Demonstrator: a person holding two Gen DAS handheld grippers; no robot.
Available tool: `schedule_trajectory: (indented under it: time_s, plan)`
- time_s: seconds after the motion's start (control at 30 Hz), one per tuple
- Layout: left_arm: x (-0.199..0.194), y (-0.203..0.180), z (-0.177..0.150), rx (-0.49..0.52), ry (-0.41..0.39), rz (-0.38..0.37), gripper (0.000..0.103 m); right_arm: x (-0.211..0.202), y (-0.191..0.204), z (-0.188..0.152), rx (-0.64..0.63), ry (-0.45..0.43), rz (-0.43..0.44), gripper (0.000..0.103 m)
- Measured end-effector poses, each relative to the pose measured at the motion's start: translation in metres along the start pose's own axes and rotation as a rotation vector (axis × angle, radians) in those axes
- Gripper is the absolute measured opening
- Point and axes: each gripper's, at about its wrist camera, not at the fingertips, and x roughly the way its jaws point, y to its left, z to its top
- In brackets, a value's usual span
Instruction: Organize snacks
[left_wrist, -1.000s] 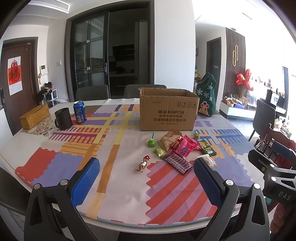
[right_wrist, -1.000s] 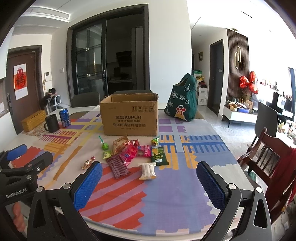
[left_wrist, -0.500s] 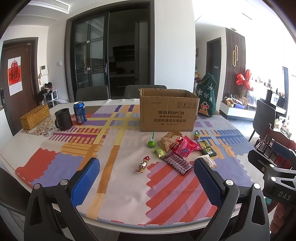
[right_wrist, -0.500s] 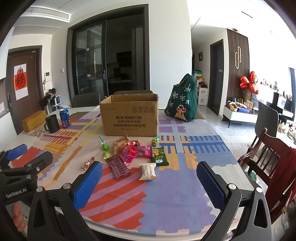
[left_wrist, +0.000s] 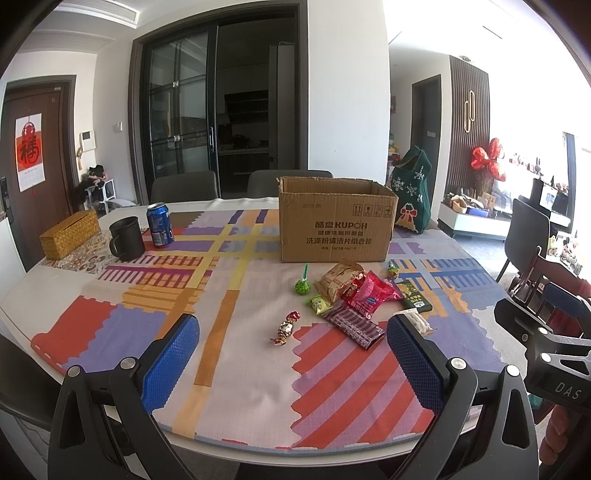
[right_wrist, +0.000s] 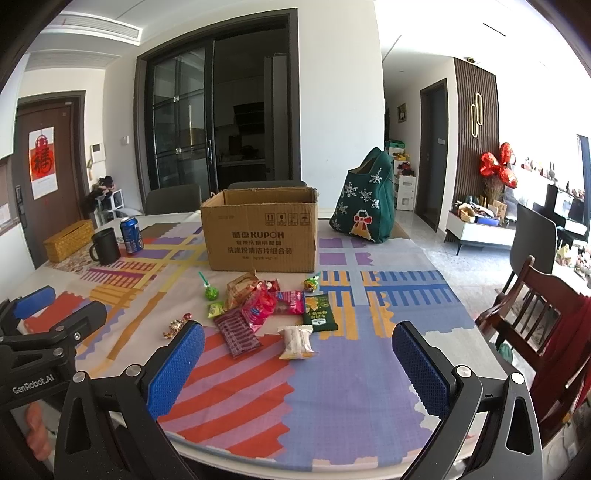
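Several snack packets lie in a loose pile (left_wrist: 354, 295) (right_wrist: 266, 306) on the table in front of an open cardboard box (left_wrist: 334, 218) (right_wrist: 262, 229). A gold and red candy (left_wrist: 286, 328) (right_wrist: 177, 325) lies apart to the left, next to a green lollipop (left_wrist: 303, 284) (right_wrist: 210, 291). A white packet (right_wrist: 297, 341) lies nearest the right gripper. My left gripper (left_wrist: 295, 354) is open and empty over the near table edge. My right gripper (right_wrist: 299, 362) is open and empty, also short of the snacks.
A black mug (left_wrist: 125, 238), a blue can (left_wrist: 159, 224) and a woven box (left_wrist: 68, 234) stand at the far left. A green bag (right_wrist: 365, 199) sits at the far right of the table. A wooden chair (right_wrist: 535, 317) stands at the right.
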Motion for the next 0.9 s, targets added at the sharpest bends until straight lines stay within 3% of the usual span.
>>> schedule_trajectory:
  time_s: [0.63, 0.9]
  plan:
    - [0.002, 0.001, 0.001, -0.006, 0.003, 0.002, 0.103, 0.002, 0.003, -0.001, -0.006, 0.004, 0.007, 0.102]
    - [0.016, 0.006, -0.002, -0.029, 0.025, 0.004, 0.103, 0.014, 0.004, -0.004, -0.014, 0.043, 0.014, 0.102]
